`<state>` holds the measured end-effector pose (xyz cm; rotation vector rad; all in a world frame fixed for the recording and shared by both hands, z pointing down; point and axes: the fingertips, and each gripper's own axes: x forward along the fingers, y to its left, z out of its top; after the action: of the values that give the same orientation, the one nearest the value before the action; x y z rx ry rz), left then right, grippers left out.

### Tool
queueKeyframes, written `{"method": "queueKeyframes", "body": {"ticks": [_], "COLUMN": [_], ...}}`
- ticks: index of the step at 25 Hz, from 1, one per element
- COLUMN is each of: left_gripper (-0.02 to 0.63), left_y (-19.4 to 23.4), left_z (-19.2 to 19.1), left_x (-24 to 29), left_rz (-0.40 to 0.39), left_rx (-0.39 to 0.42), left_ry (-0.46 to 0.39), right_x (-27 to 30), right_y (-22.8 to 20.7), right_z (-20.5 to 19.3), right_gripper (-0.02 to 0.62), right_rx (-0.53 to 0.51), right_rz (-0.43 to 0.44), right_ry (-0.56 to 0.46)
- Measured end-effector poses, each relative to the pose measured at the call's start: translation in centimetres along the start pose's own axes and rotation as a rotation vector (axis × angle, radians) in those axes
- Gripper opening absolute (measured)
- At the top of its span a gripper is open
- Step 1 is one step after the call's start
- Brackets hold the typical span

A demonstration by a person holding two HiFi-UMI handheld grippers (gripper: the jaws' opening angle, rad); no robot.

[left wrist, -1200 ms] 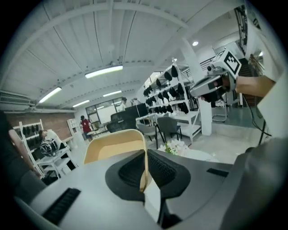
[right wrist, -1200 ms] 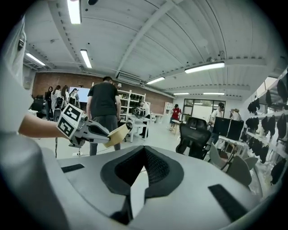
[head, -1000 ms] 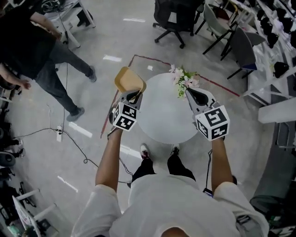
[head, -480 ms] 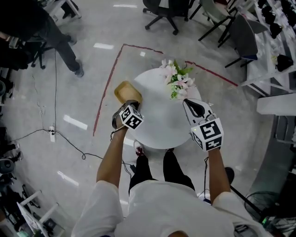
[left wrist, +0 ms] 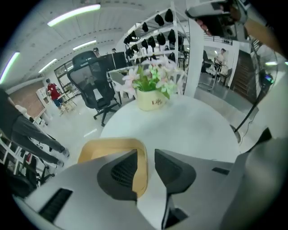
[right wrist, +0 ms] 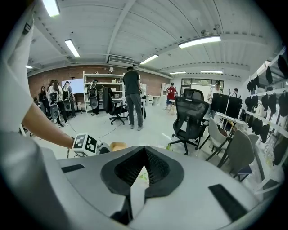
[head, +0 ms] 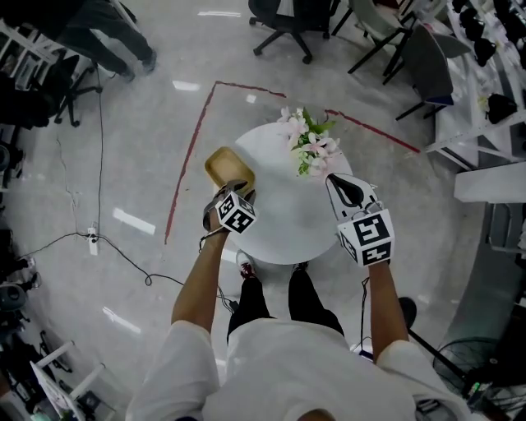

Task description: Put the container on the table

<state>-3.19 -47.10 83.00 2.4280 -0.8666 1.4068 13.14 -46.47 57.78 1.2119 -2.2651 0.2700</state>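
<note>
The tan, shallow container rests on the left edge of the round white table. My left gripper is at its near rim and its jaws are opening. In the left gripper view the container has its rim between the jaws of my left gripper. One jaw is inside the container and one outside, and a strip of table shows beside the rim. My right gripper hovers over the table's right side. In its own view the right gripper is shut on nothing.
A pot of pink flowers stands at the table's far side, also seen as the flower pot. Office chairs and desks ring the area. Red floor tape and a cable lie left. A person's legs are far left.
Both grippers came down towards the table. The container went from raised in the left gripper to lying on the table's left edge, and the left jaws have parted.
</note>
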Motion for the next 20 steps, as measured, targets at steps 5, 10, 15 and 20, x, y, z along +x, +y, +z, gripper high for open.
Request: {"method": "queueKeyframes", "body": {"ticks": [5,10,15,20], "left_gripper": [0.13,0.032,0.02,0.02], "left_y": [2.8,8.3,11.8,12.9], "left_z": [4.5,7.9,10.3,12.4], "left_x": [-7.3,-17.7,-28.7,-38.3], "left_rz": [0.037,0.194,0.349,0.517], "left_rx": [-0.171,-0.295,-0.322,-0.27], "left_ry": [-0.221,-0.406,-0.546,-0.641], "right_x": [-1.4,-3.4,-5.7,-7.9], "right_y": [-0.3,-0.1,1.2,3.1], "right_z": [5.0,11.3,16.8,20.9], "right_gripper": [0.014,0.014,0.014,0.014], "right_rx": [-0.045,-0.111,-0.202,-0.264], "right_rz": [-0.017,-0.036,-0.057,-0.053], "right_ry": [-0.081,-0.18,-0.26,-0.333]}}
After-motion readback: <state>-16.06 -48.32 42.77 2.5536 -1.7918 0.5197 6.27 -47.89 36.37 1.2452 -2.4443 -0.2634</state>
